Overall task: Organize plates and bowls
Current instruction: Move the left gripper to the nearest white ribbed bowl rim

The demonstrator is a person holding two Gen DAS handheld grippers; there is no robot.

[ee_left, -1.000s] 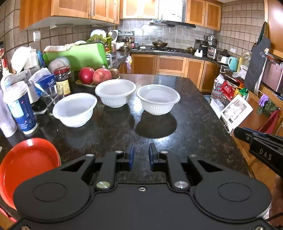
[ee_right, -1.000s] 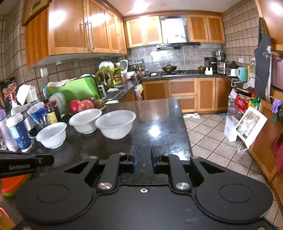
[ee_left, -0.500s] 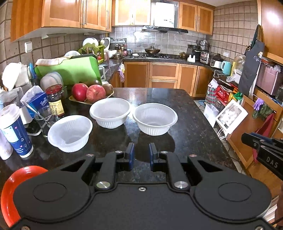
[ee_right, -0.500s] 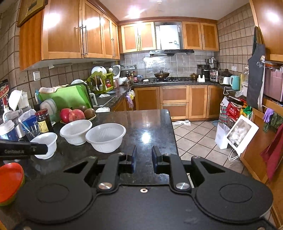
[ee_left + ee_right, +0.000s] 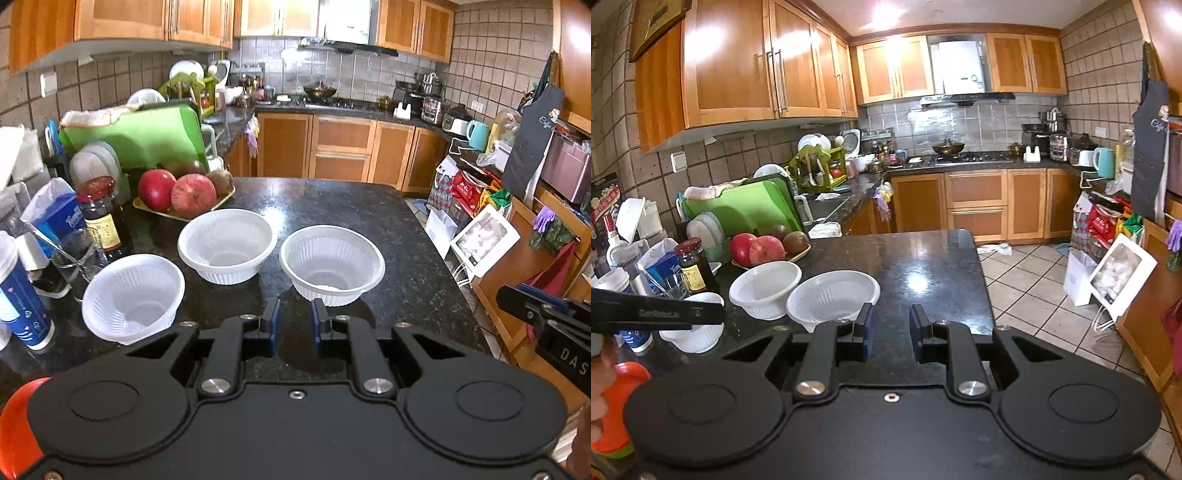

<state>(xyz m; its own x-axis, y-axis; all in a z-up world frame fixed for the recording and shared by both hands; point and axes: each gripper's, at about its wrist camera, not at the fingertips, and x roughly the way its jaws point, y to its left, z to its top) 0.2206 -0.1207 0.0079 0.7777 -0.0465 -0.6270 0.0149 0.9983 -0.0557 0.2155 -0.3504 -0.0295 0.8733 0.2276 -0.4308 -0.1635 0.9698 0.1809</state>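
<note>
Three white ribbed bowls stand on the black granite counter (image 5: pixel 332 199): a small one at the left (image 5: pixel 133 295), one in the middle (image 5: pixel 227 243) and one at the right (image 5: pixel 332 262). An orange plate (image 5: pixel 14 424) lies at the near left edge. My left gripper (image 5: pixel 294 323) is held above the counter just short of the right bowl, fingers a small gap apart and empty. My right gripper (image 5: pixel 889 330) is also empty with a small gap, beside the near bowl (image 5: pixel 833 297). The orange plate also shows in the right wrist view (image 5: pixel 617 406).
A tray of apples and kiwis (image 5: pixel 184 192), a dark sauce jar (image 5: pixel 98 214), a glass (image 5: pixel 74 258), a blue-white cup (image 5: pixel 18 295) and a tissue pack (image 5: pixel 55 214) crowd the counter's left. A green cutting board (image 5: pixel 140 136) stands behind. The counter's right edge drops to a tiled floor (image 5: pixel 1034 280).
Both grippers have risen and pulled back a little; the bowls sit lower and nearer the fingers. The orange plate has slid mostly out of the left view. Finger gaps are unchanged.
</note>
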